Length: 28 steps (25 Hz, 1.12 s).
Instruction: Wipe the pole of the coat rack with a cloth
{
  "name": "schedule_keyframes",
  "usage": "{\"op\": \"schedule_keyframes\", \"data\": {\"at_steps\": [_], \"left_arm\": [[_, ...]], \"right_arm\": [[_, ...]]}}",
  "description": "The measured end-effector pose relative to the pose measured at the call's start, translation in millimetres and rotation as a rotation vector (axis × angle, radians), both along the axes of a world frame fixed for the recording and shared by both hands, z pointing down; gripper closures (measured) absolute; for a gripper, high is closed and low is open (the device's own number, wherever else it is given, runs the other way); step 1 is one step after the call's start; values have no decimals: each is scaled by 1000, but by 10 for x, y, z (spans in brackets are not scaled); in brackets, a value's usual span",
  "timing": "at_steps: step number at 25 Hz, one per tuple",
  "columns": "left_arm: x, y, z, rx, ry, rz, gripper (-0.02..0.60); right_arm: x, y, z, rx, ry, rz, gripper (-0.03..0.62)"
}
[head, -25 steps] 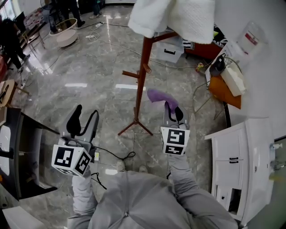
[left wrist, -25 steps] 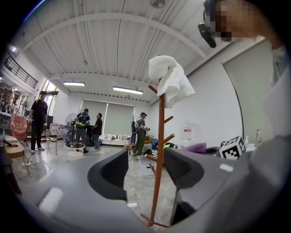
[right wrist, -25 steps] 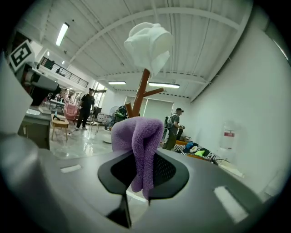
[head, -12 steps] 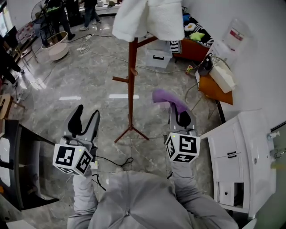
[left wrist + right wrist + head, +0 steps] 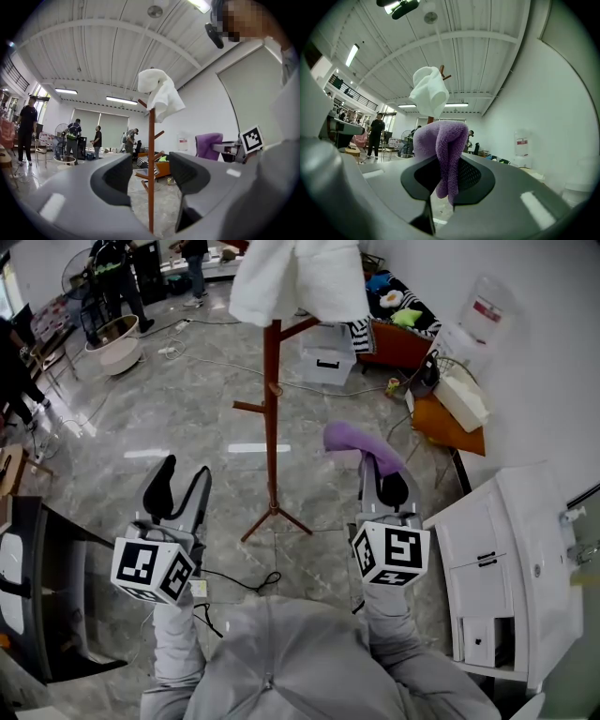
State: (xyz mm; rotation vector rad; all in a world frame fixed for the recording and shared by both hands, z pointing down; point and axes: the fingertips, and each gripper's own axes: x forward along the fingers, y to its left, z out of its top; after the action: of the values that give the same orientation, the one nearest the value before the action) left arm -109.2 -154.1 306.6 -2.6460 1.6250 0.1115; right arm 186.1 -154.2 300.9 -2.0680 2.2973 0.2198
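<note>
A reddish-brown coat rack pole (image 5: 273, 418) stands on the marble floor ahead of me, with a white towel (image 5: 295, 277) draped over its top. My right gripper (image 5: 382, 486) is shut on a purple cloth (image 5: 359, 443), held to the right of the pole and apart from it. In the right gripper view the purple cloth (image 5: 443, 150) hangs between the jaws, with the white towel (image 5: 429, 91) behind it. My left gripper (image 5: 176, 494) is open and holds nothing, left of the pole. The left gripper view looks at the pole (image 5: 151, 173) between the jaws.
A white cabinet (image 5: 516, 568) stands close at my right. A dark table edge (image 5: 42, 568) is at my left. An orange stand with a white box (image 5: 459, 409), a grey bin (image 5: 328, 354) and floor cables lie beyond the rack. People stand far back (image 5: 117, 268).
The view has shifted so the rack sits further left and more upright. My right gripper with the purple cloth has drifted slightly right. The left gripper has barely moved.
</note>
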Motion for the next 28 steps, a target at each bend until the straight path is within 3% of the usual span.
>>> {"op": "schedule_keyframes", "data": {"at_steps": [28], "left_arm": [[-154,96,-39,-4,-6,-5,314]], "right_arm": [[-225,74,-61,17,12,-21,540]]}}
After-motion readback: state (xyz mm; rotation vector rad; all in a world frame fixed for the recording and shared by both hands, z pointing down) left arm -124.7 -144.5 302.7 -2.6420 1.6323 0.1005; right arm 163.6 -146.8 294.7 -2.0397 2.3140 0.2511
